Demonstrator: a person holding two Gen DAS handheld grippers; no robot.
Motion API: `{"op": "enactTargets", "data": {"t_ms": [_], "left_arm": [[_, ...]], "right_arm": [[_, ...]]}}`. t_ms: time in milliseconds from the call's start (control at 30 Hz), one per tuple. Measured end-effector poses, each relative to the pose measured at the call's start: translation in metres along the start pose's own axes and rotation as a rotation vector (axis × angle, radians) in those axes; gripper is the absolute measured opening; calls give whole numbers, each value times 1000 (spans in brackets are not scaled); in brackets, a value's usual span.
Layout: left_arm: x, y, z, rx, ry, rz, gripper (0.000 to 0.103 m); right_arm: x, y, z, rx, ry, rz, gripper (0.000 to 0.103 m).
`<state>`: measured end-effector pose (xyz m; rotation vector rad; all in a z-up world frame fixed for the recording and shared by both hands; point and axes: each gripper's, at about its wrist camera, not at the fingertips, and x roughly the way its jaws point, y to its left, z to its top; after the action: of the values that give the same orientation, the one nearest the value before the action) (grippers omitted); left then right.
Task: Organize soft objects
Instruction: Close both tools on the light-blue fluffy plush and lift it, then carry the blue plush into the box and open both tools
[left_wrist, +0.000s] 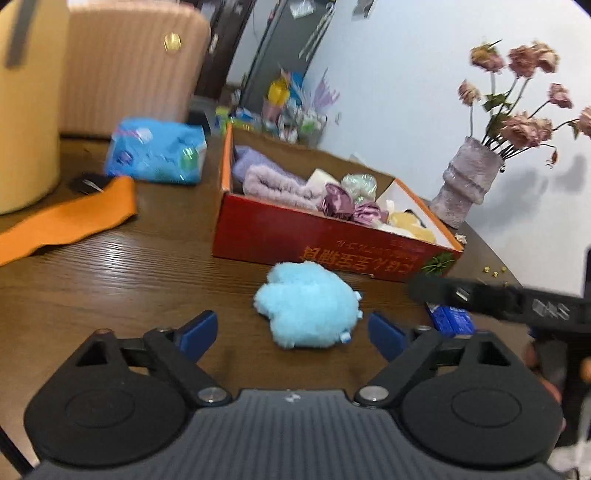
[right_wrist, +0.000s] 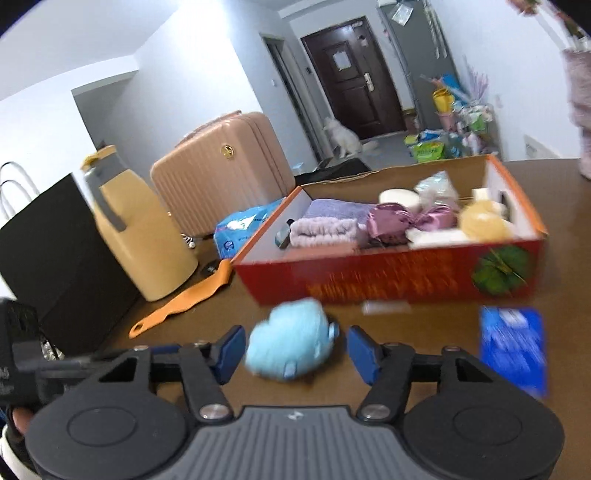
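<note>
My left gripper (left_wrist: 291, 332) stands with its blue pads spread wide and nothing between them; my right gripper (right_wrist: 295, 352) is likewise released, its jaws parted on either side of the fluffy light-blue plush toy (right_wrist: 290, 345), though blur keeps me from telling whether a pad touches it; in the left wrist view the same plush toy (left_wrist: 308, 304) lies on the dark brown wood-grain table (left_wrist: 129, 266) just beyond my left pads, apart from them, and the black body of the right gripper (left_wrist: 498, 299) reaches in from the right.

Just far of the toy sits the open red cardboard box with orange edges (right_wrist: 369, 282); it holds rolled lilac towels (left_wrist: 273, 181), shiny purple satin bundles (right_wrist: 391, 221) and pale yellow and white soft pieces (right_wrist: 484, 221); a blue card packet (right_wrist: 513, 347) lies on the table near right of the box.

To the left lie an orange strip (left_wrist: 70, 218), a blue plastic pack (left_wrist: 155, 151) and a pale yellow jug with a grey handle (right_wrist: 144, 236); a pink ribbed suitcase (right_wrist: 221, 170) stands behind; far right a grey-lilac vase of dried pink roses (left_wrist: 465, 181) stands against the white wall; down the hallway are a dark brown door (right_wrist: 354, 74) and a white dog (right_wrist: 343, 136) sitting on the floor.
</note>
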<state>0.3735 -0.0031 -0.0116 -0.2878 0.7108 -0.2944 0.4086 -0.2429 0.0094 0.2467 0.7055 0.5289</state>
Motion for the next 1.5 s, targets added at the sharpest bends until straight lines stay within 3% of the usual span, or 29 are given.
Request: {"op": "enactTargets", "data": {"t_ms": [200,233,367,400,667,933,1133,1333,1500], "left_arm": [[41,18,1,-76,80,-71,56],[45,22,0,-99,81,-75,56],[45,28,-4,-145,91,-149,37],[44,28,-6,-160,104,-165,37],[0,10,-49,-254,136,-263,32],[-52,-33,-96,-202,155,-288,32],[-73,-52,-119,-175,172,-278,32],[-85,-64,-114,-143,148,-292,32],[-75,-75,-55,-66,74,-342,32]], "right_arm": [[71,-15,15,11,78,3,50],[79,-18,12,26,103,6,45],[76,-27,-2,105,101,75,34],[71,-28,-7,129,102,75,30],[-8,-23,-59,269,112,67,28],[-93,6,-120,288,30,-9,28],[-128,13,-147,275,17,-35,28],[-144,13,-144,272,-21,-15,28],[-147,10,-89,188,-111,-35,28]]}}
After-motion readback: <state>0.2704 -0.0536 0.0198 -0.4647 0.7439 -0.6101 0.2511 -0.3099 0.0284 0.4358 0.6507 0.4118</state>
